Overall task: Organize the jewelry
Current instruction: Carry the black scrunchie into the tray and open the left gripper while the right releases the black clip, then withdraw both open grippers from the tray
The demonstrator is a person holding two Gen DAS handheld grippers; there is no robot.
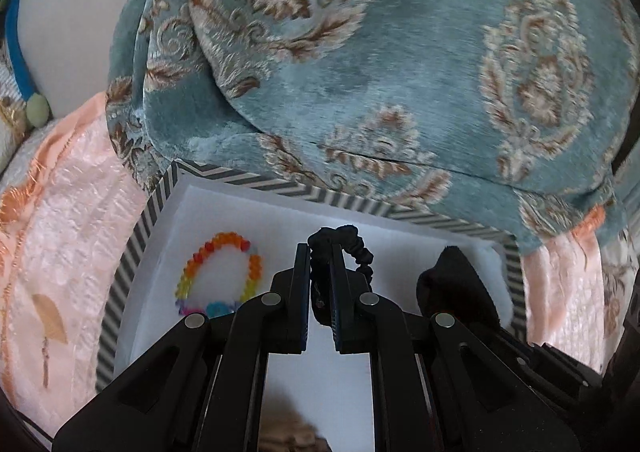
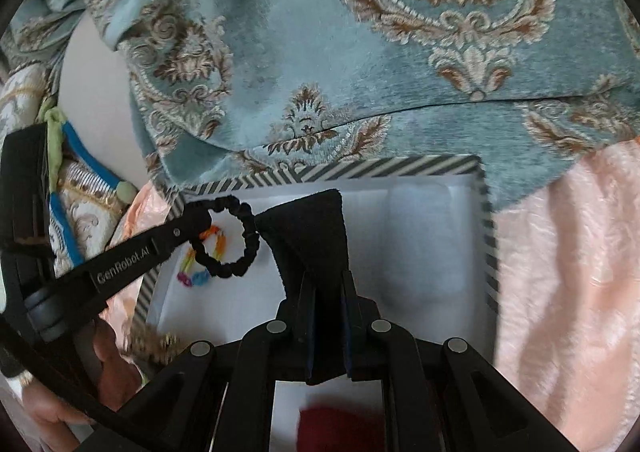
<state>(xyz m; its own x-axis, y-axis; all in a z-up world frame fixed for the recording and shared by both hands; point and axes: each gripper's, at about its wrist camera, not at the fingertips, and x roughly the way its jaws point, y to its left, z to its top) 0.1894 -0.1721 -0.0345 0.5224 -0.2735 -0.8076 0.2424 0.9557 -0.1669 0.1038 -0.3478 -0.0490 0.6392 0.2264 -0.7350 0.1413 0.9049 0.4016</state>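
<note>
A black ruched scrunchie, pinched in the closed left gripper, hangs over the white-lined striped box. Inside the box a glossy rainbow bead bracelet already lies, so sorting looks partly done. The right gripper clamps a soft black velvet pouch just beside the scrunchie, not yet set down.

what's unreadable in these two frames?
- Rainbow bead bracelet: near end hidden by the left gripper in left view; black scrunchie crosses it in right view.
- Tan item: left view, bottom edge, blurred.
- Red item: right view, blurred, behind the right gripper.
</note>
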